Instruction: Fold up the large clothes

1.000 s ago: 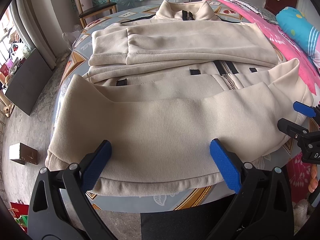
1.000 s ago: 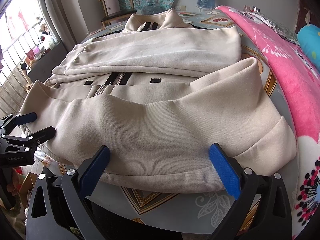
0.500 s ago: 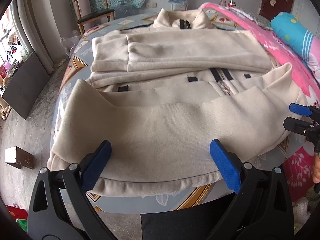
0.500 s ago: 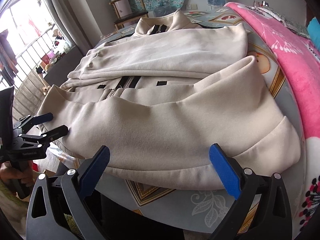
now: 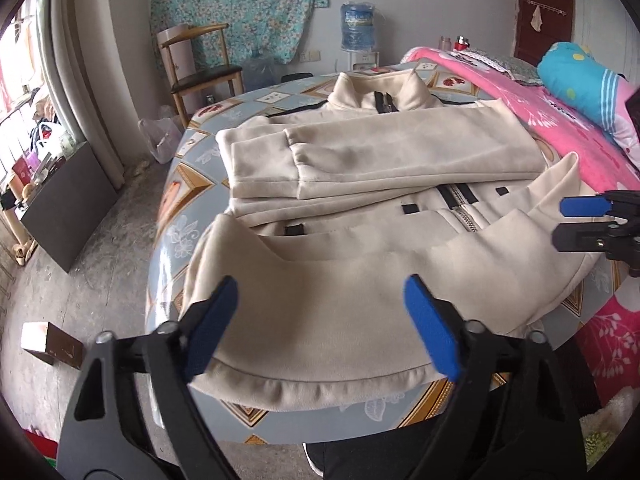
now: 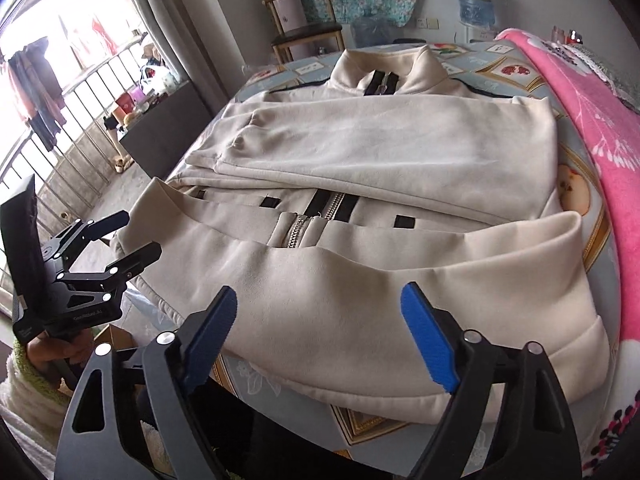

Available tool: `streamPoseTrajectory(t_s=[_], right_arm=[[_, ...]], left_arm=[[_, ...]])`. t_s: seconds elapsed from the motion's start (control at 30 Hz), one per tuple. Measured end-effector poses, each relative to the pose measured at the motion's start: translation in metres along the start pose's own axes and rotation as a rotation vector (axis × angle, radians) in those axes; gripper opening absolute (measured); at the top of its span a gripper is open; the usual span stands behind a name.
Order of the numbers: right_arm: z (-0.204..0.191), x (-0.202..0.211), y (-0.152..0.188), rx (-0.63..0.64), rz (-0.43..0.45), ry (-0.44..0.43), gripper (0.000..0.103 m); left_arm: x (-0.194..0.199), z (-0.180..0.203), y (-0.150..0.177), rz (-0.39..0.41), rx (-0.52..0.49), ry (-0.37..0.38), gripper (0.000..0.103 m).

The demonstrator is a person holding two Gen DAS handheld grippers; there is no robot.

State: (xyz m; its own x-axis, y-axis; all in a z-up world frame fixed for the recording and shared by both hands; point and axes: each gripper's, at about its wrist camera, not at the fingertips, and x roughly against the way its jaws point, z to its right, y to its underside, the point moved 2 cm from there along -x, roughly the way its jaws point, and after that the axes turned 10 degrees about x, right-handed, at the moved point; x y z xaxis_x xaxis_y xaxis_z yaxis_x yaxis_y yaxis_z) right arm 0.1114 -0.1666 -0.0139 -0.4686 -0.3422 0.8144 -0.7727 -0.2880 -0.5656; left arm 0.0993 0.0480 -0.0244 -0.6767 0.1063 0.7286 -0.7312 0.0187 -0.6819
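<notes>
The cream jacket [image 5: 360,312] lies spread on the round table [image 5: 176,184] straight ahead of both our grippers, sleeves folded across its chest, bottom part turned up toward the zip. Our left gripper [image 5: 320,324] hangs above the near hem, jaws closing but still wide, no pad pressing the cloth. Our right gripper [image 6: 324,332] does likewise, nothing gripped. A pink blanket [image 6: 592,128] lies right of it.
</notes>
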Motion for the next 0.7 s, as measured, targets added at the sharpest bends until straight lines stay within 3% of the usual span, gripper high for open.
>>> streamPoseTrajectory(t_s=[0.13, 0.23, 0.3, 0.37, 0.4, 0.5, 0.6, 0.7], right_arm=[[-0.004, -0.017, -0.006, 0.011, -0.053, 0.026, 0.071], [-0.005, -0.029, -0.004, 0.016, -0.108, 0.039, 0.058], [-0.007, -0.031, -0.002, 0.018, -0.12, 0.04, 0.043], [-0.008, -0.029, 0.0, 0.026, -0.127, 0.073, 0.015], [-0.008, -0.028, 0.0, 0.024, -0.127, 0.072, 0.011], [-0.012, -0.019, -0.002, 0.034, -0.101, 0.109, 0.006], [-0.018, 0.005, -0.016, 0.04, -0.017, 0.159, 0.005], [-0.023, 0.02, -0.034, 0.065, 0.047, 0.204, 0.005]], left_arm=[[-0.019, 0.003, 0.006, -0.06, -0.012, 0.02, 0.054], [-0.03, 0.001, 0.013, -0.086, 0.005, 0.036, 0.049], [-0.03, 0.001, 0.015, -0.075, -0.004, 0.036, 0.046], [-0.03, 0.001, 0.016, -0.061, -0.01, 0.028, 0.039], [-0.03, 0.0, 0.015, -0.056, -0.012, 0.026, 0.031], [-0.029, 0.001, 0.015, -0.045, -0.032, 0.021, 0.005], [-0.018, 0.002, 0.008, -0.003, -0.05, 0.031, 0.002], [0.005, 0.0, -0.014, 0.1, -0.056, 0.021, 0.002]])
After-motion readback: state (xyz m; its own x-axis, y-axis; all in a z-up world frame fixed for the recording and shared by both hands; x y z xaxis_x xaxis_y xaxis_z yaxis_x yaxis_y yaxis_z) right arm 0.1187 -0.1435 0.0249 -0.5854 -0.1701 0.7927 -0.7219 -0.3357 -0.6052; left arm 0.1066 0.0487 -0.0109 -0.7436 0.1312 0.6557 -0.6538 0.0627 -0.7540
